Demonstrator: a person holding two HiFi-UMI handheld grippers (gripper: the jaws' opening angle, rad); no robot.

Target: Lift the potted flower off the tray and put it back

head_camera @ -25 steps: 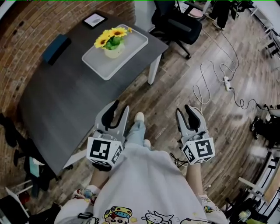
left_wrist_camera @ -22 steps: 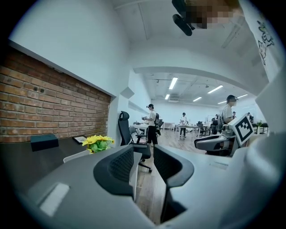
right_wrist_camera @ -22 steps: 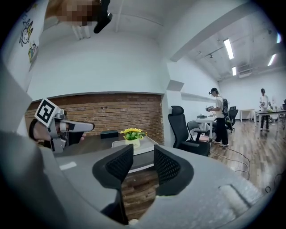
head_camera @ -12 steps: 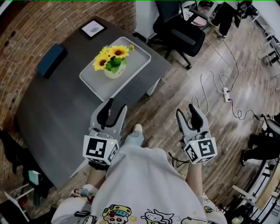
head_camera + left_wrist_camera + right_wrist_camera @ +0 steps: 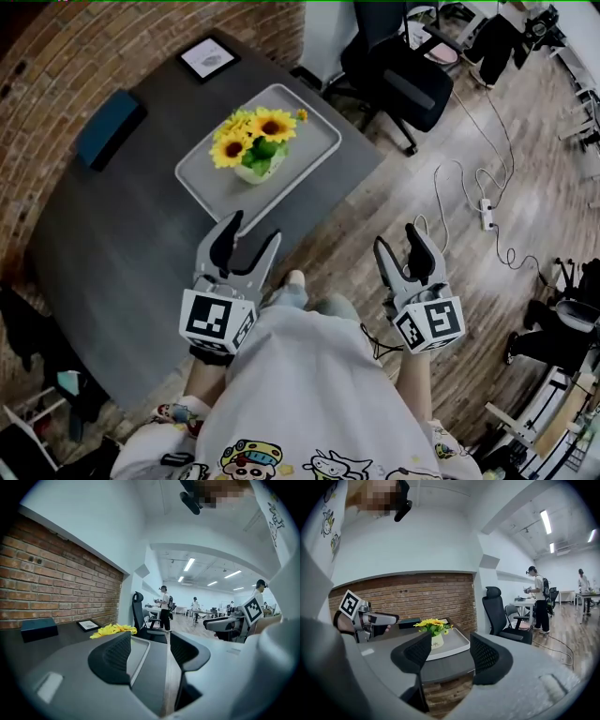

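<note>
Opening now: left gripper [image 5: 251,231] & right gripper [image 5: 397,237] jaws spreading, nothing btwn them. Potted flower [image 5: 253,150] upright on tray [image 5: 317,131] on table [image 5: 141,234], clear of both.

Yellow potted flower [image 5: 255,145] stands upright on grey tray [image 5: 314,141].

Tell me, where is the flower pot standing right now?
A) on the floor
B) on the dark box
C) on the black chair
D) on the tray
D: the flower pot stands upright on the pale tray, which lies on the dark table; it is not on the floor, the chair or the box.
</note>
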